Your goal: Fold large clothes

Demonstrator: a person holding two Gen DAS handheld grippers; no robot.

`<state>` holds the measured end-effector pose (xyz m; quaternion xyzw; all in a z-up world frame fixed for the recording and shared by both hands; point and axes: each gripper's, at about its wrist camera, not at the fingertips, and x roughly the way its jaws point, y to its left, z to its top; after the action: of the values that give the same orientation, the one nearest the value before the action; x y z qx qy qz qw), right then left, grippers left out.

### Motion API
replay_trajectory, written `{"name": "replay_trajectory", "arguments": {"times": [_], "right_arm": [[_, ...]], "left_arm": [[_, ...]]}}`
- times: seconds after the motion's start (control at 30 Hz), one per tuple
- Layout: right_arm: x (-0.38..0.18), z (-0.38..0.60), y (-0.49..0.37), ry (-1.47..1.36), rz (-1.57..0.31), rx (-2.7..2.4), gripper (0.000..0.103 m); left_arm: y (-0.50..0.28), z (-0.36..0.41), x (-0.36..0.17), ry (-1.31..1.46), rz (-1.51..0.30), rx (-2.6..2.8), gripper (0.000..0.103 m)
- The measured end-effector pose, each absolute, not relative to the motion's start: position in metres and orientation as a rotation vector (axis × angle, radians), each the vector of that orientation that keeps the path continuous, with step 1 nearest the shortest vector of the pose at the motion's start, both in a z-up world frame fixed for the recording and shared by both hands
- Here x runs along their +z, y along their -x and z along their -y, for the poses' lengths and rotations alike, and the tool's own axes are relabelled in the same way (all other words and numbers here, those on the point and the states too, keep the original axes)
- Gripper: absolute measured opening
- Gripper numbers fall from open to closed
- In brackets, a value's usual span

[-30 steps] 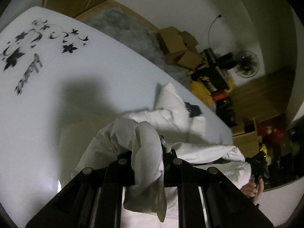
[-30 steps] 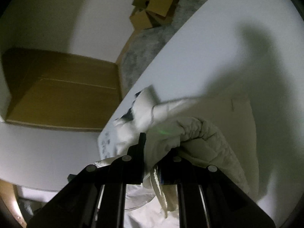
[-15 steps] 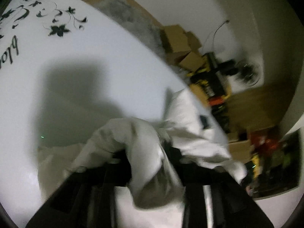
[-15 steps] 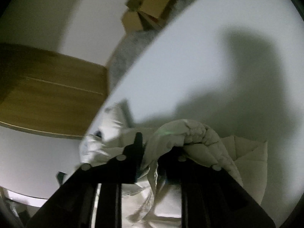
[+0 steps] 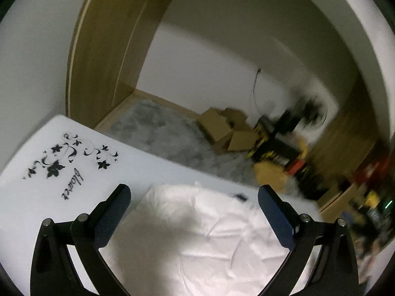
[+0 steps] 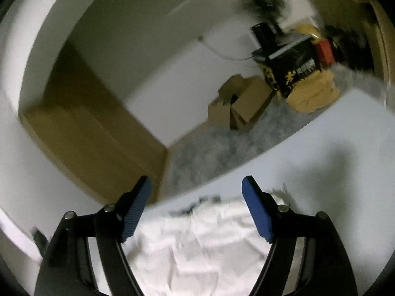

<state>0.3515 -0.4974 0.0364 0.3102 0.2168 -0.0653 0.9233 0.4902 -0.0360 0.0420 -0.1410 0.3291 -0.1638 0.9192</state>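
A large white padded garment point(image 5: 202, 231) lies spread on the white table point(image 5: 37, 197), below and ahead of both grippers. My left gripper point(image 5: 193, 192) hangs above it, its jaws opening wide, nothing between the blue pads point(image 5: 276, 217). In the right wrist view the same white garment point(image 6: 197, 241) lies under my right gripper point(image 6: 196, 187). Its jaws are also opening and hold nothing. Neither gripper touches the cloth.
The table carries a black flower print point(image 5: 64, 160) near its far left corner. Beyond the table's far edge lie a grey rug point(image 5: 172, 138), cardboard boxes point(image 5: 227, 130), a black and yellow box point(image 6: 293, 69), a fan point(image 6: 264, 0) and a wooden wardrobe point(image 5: 103, 56).
Both grippers were shut on bunched white cloth; they have let it go, opened wide and risen. The garment now lies flat on the table beneath them.
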Motion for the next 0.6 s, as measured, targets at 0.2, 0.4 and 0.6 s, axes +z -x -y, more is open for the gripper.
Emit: {"name": "replay_trajectory", "arguments": {"times": [0.2,0.4,0.6], "right_arm": [[-0.014,0.391,-0.388,-0.345,-0.666,-0.249,0.022],[-0.095,0.343,-0.452,-0.208,-0.766,-0.206,0.010],[-0.162,0.341,-0.483,-0.203,-0.868,-0.153,0.010]], "left_arm": [[-0.488,0.125,-0.024,0.128,-0.742,-0.207,0.103],[-0.511,0.155,-0.098,-0.066,-0.743,-0.057,0.103],[-0.528,0.145,-0.151,-0.051,-0.750,-0.047,0.103]]}}
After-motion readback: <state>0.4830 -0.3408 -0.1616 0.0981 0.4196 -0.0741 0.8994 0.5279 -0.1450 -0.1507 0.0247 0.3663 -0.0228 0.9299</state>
